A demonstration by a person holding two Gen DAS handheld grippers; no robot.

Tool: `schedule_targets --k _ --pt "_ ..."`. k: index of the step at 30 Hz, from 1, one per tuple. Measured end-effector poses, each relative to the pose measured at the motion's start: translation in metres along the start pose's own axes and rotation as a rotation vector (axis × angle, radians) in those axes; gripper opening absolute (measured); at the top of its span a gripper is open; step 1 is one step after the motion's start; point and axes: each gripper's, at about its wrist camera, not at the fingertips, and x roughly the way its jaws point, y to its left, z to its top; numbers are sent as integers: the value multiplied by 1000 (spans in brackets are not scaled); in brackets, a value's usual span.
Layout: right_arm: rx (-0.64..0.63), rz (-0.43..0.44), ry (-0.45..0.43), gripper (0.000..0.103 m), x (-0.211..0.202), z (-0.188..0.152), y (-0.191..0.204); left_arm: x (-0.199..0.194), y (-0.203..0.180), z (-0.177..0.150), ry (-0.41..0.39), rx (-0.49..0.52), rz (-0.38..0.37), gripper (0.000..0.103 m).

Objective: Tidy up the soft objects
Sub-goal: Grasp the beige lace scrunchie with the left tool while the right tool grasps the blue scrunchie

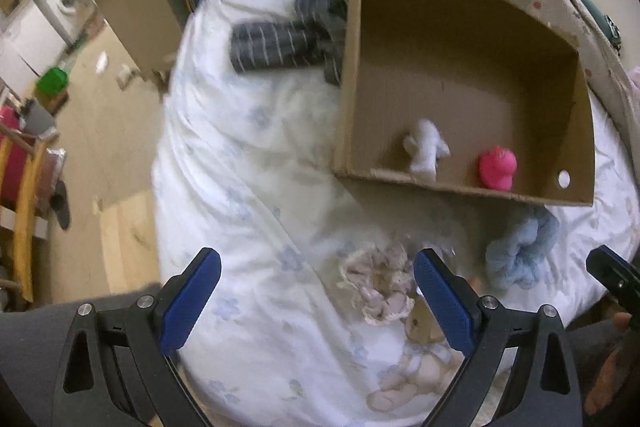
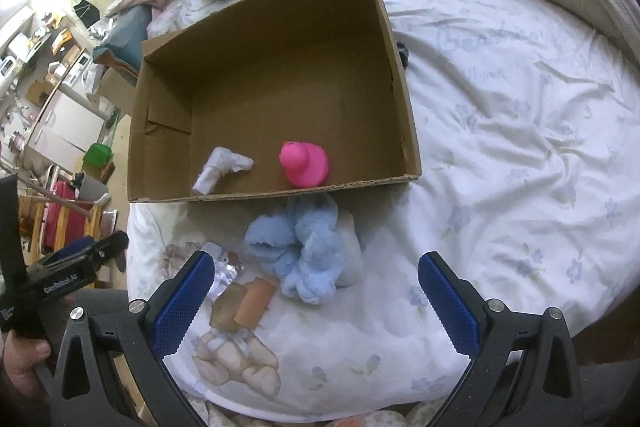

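Both tools are spread wide and grip nothing. The right gripper (image 2: pixel 316 291) hovers at the lower middle of its frame, with the fluffy light-blue plush cloth (image 2: pixel 302 251) lying on the white floral bedsheet (image 2: pixel 500 131) just above the gap between its fingers. The left gripper (image 1: pixel 316 295) hangs low in its frame; the blue cloth (image 1: pixel 520 251) sits to its right, below the open brown cardboard box (image 1: pixel 460 75) that holds a pink rubber duck (image 1: pixel 497 169) and a small white rag (image 1: pixel 426 149).

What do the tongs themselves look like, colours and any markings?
Both the left tongs and right tongs have black plastic frames with silver screws and blue textured pads. White GenRobot.AI lettering marks the side of the left one.
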Motion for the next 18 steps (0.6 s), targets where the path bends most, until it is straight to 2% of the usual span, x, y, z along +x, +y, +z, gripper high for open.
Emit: schedule_targets --k 4,6,7,9,13,15,18 --pt "41 21 38 103 8 2 -6 19 0 1 71 -27 -41 86" --pt "57 25 48 103 10 2 -9 27 0 1 96 -43 -57 66" --pt "63 27 50 103 10 3 -10 33 0 2 118 -56 -72 63" --pt "71 32 54 103 11 3 -12 41 0 3 147 -77 -101 47" --pt "77 34 60 103 13 4 -13 49 -5 5 170 -70 -112 29" --pt "81 38 64 103 13 4 -14 49 -8 5 168 -54 -109 17" --pt "81 44 66 103 14 6 -14 45 -8 5 151 -52 -125 7"
